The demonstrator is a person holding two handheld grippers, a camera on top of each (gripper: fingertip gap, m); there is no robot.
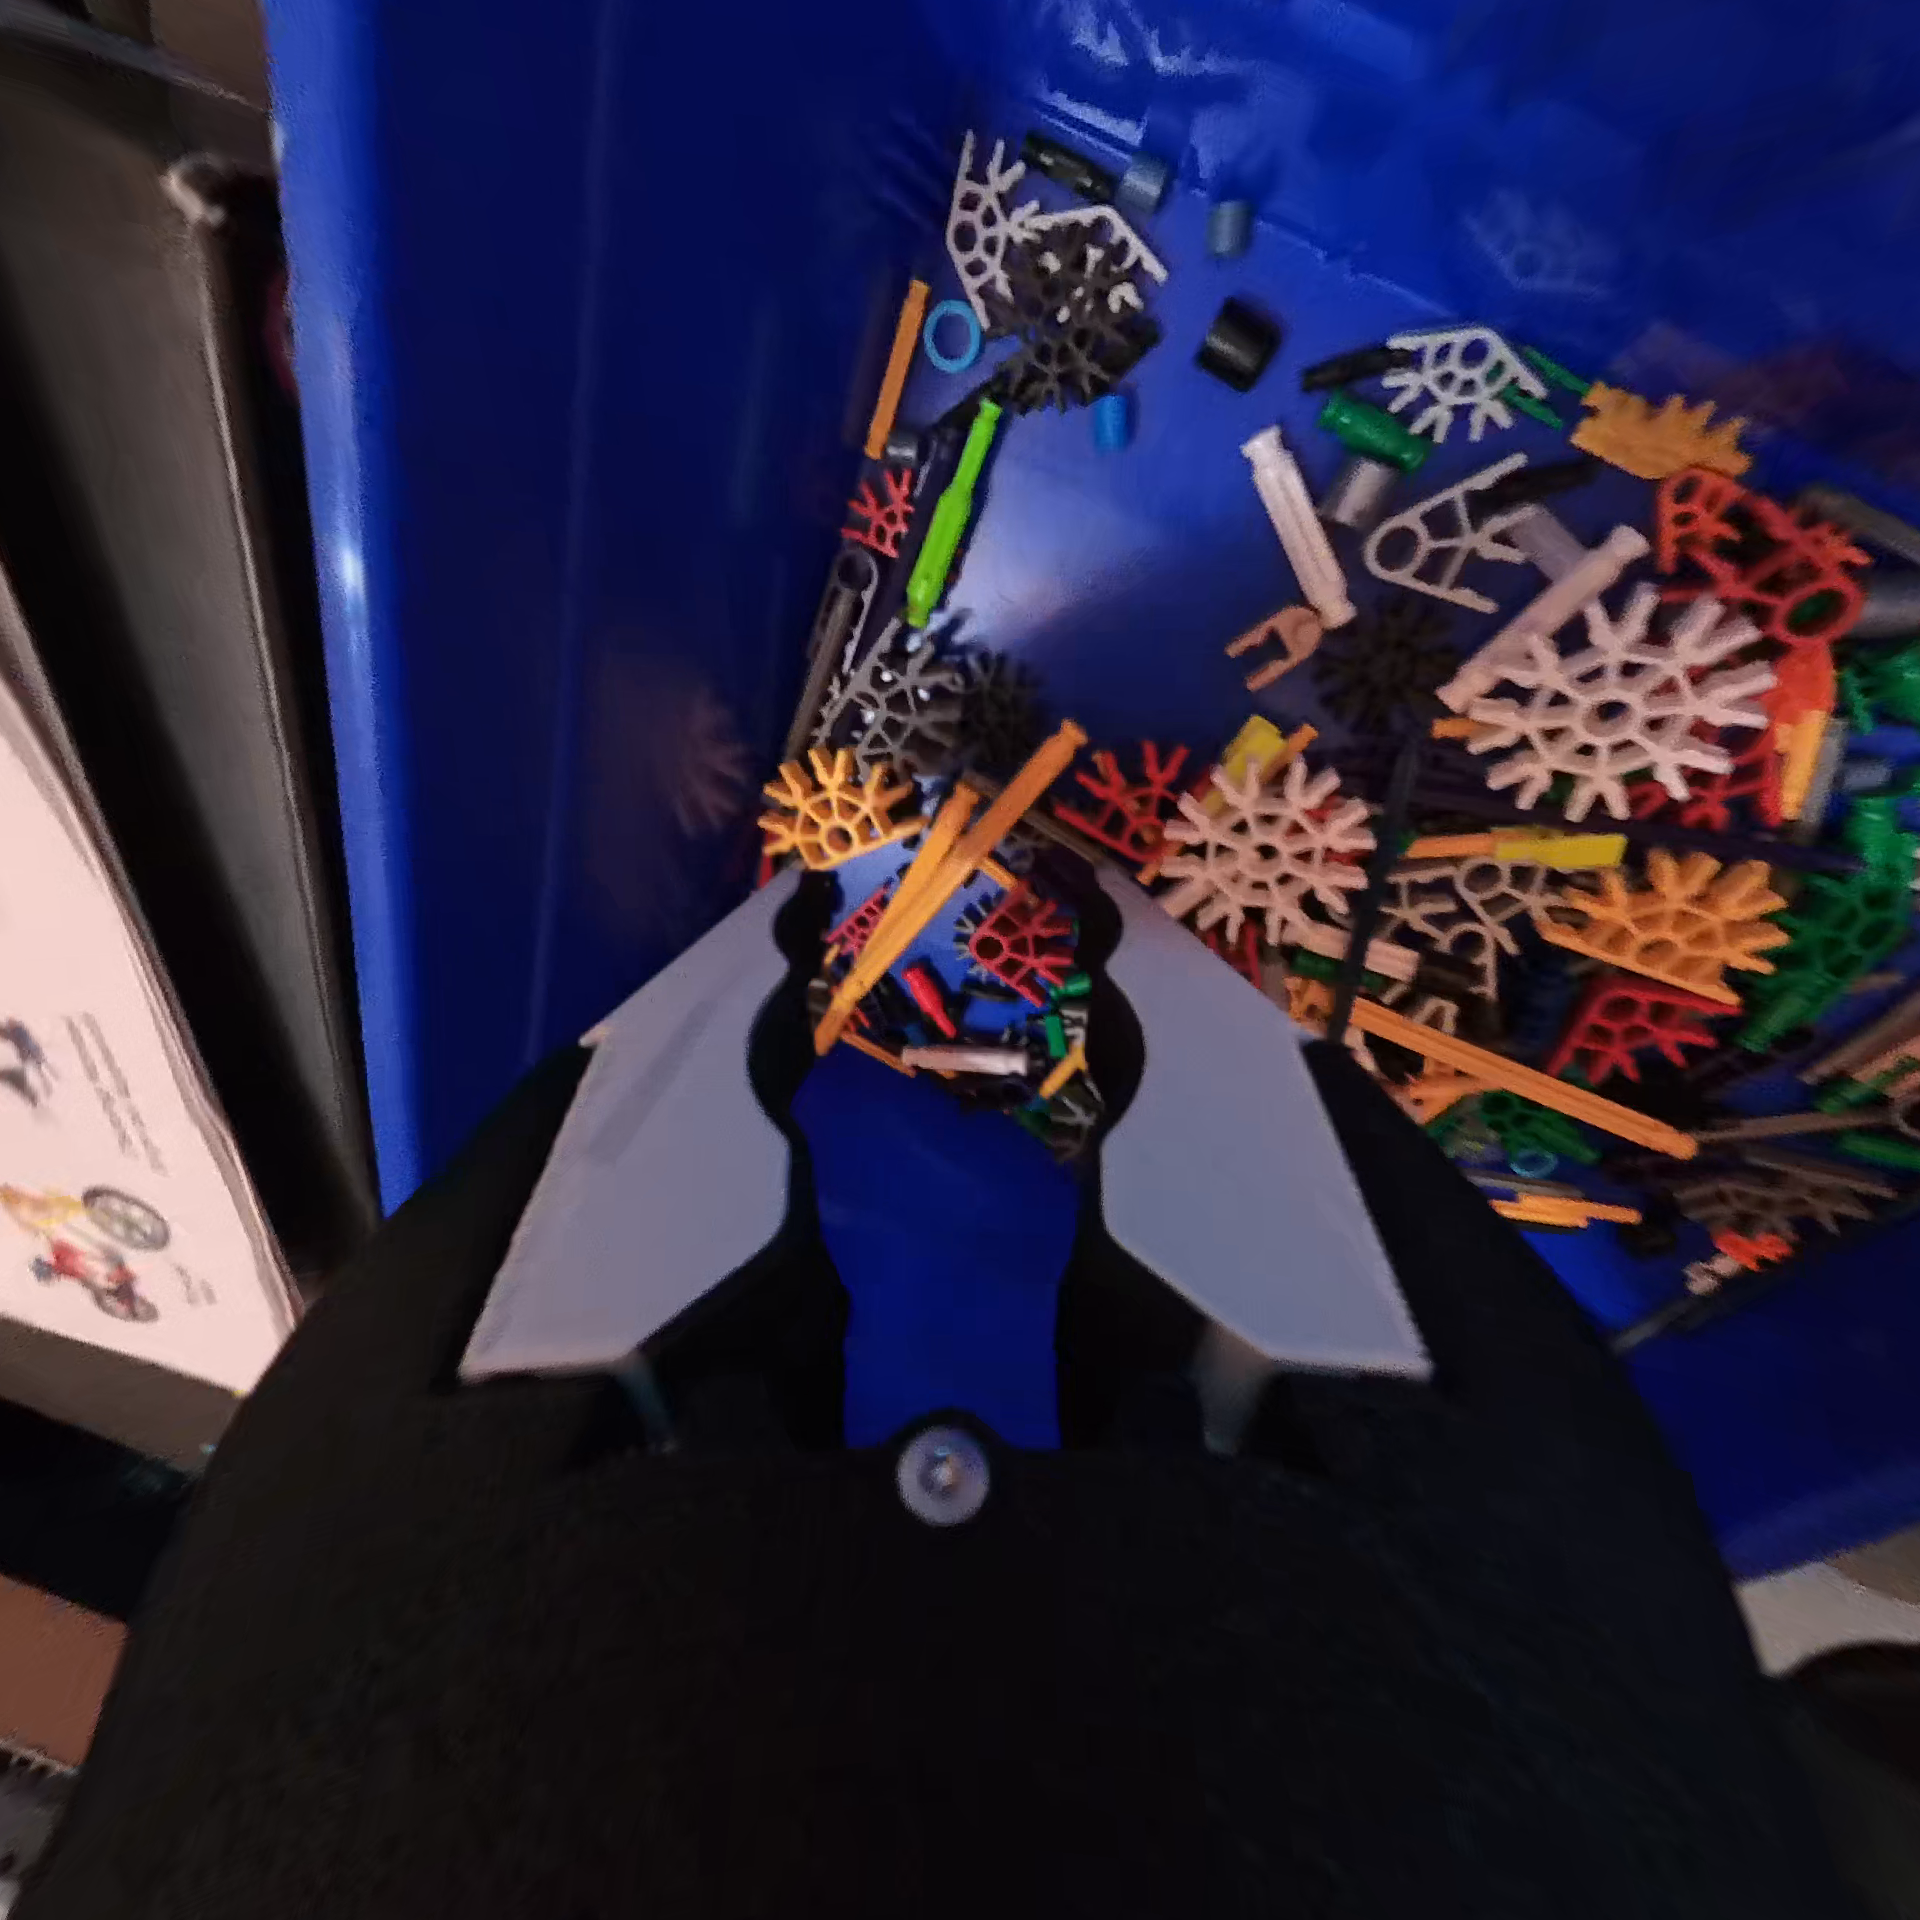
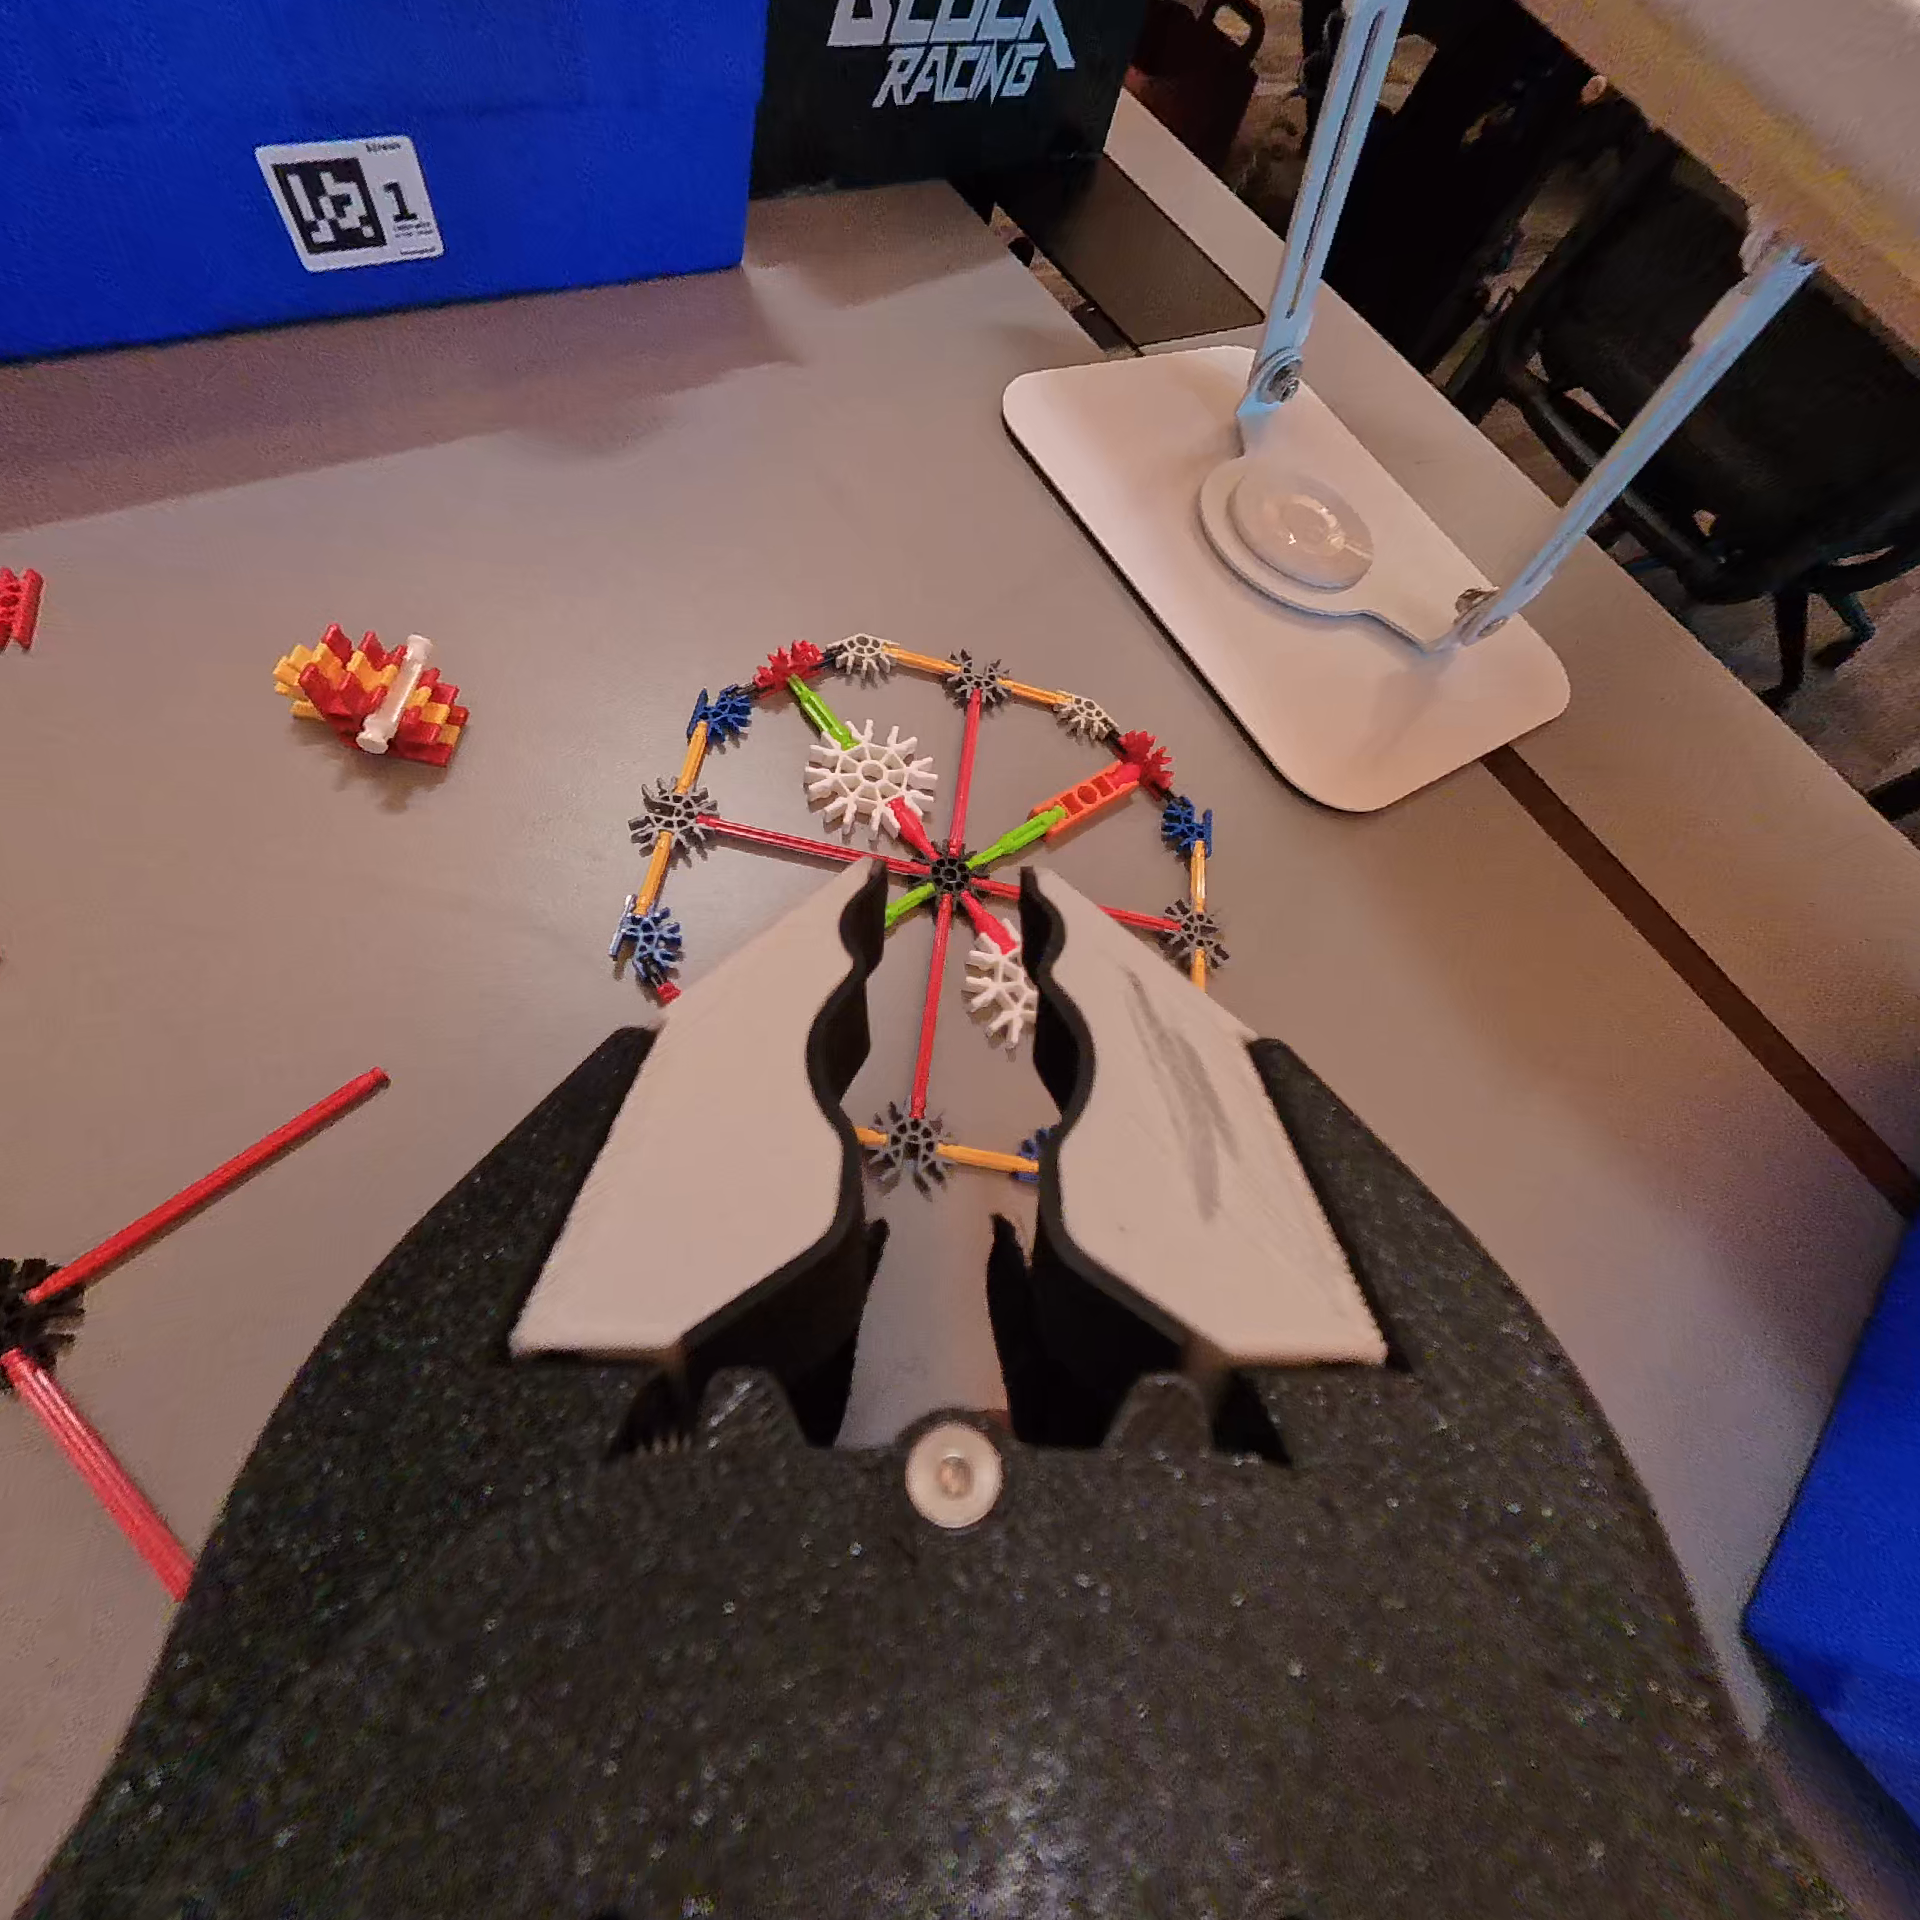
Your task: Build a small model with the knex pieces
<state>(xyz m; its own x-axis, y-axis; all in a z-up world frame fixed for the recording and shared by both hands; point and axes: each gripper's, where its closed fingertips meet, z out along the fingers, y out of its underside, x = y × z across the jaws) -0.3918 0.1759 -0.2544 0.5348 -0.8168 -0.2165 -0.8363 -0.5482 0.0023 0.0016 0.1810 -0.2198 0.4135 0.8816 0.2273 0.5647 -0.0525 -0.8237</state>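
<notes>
Left claw (image 1: pixel 951 883) spread over toy parts (image 1: pixel 1558 831) in blue bin (image 1: pixel 571 520), right claw (image 2: pixel 951 883) spread above wheel model (image 2: pixel 925 862) on table (image 2: pixel 468 499).

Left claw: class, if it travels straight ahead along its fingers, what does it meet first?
Probably the crossed orange rods atop the parts pile in the blue bin; the open left claw frames them, though depth is unclear.

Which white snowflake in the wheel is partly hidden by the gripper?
The lower snowflake, behind the right gripper's finger. The upper snowflake shows whole.
</notes>
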